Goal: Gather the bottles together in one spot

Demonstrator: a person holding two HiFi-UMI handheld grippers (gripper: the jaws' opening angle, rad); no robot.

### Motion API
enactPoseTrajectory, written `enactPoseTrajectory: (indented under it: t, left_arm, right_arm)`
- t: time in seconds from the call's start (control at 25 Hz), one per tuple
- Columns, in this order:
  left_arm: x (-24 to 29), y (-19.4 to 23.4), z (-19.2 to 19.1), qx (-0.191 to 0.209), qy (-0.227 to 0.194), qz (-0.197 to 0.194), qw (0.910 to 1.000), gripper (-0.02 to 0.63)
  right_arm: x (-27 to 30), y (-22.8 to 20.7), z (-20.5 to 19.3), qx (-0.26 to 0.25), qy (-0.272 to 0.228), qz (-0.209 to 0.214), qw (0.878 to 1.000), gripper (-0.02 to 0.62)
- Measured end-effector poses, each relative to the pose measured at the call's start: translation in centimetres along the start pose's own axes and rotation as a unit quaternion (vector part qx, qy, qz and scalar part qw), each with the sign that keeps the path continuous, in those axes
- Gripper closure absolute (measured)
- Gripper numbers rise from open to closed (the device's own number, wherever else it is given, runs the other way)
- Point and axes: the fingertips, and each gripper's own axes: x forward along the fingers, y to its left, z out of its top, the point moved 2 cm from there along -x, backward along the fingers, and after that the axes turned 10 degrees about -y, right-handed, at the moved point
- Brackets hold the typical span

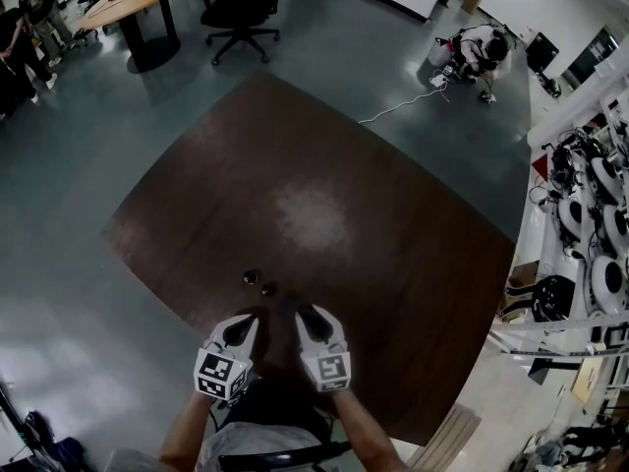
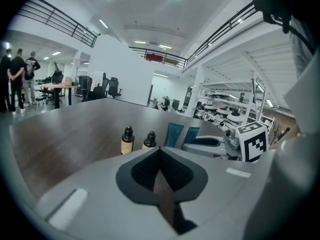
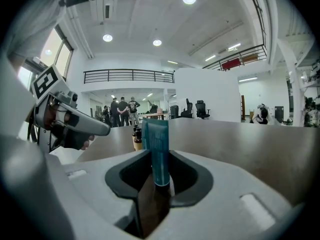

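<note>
- The two bottles (image 2: 127,143) stand upright on the table (image 1: 324,146), just beside each other with a sliver of gap, close to the edge where the person stands and about midway along it.
- They are small, tan-bodied and black-capped. I see no other bottle anywhere on the table.
- The right gripper (image 1: 311,319) hovers just short of the pair, pointing at them. Its teal fingers (image 2: 174,134) stand a little apart with nothing between them, and the bottles sit beyond the tips.
- The left gripper (image 1: 242,328) hangs level with it, just beside it and likewise short of the bottles. Its own view shows only the dark hollow of its housing and no fingers, so I cannot tell whether they are apart or together. It carries no bottle.
- To my eye the gathering is as good as done: both bottles share one spot and neither gripper has hold of one.
- If anything is left, it is a tidy-up. One bottle could be nudged or lifted until it touches the other. That calls for a low, slow approach, since such narrow bottles would tip easily.
- Otherwise both grippers need only draw back without brushing the caps.
- Beyond the table are office chairs (image 1: 239,13), a desk (image 1: 128,3) and racks of equipment (image 1: 590,214) along the right wall.
</note>
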Motion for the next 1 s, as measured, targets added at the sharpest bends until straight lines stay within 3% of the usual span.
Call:
enactPoseTrajectory:
  t: [0.32, 0.68, 1.0]
  left_arm:
    - [-0.1, -0.2, 0.1, 0.0, -0.001, 0.003, 1.0, 0.606]
    - [-0.5, -0.4, 0.1, 0.004, -0.001, 0.004, 1.0, 0.606]
    - [-0.9, -0.6, 1.1, 0.012, -0.004, -0.009, 0.9999, 0.606]
  right_arm:
    - [-0.4, -0.1, -0.5, 0.006, 0.001, 0.005, 1.0, 0.485]
    - [-0.3, 0.1, -0.7, 0.008, -0.002, 0.01, 1.0, 0.375]
    - [-1.9, 1.1, 0.8, -0.001, 0.0, -0.002, 1.0, 0.367]
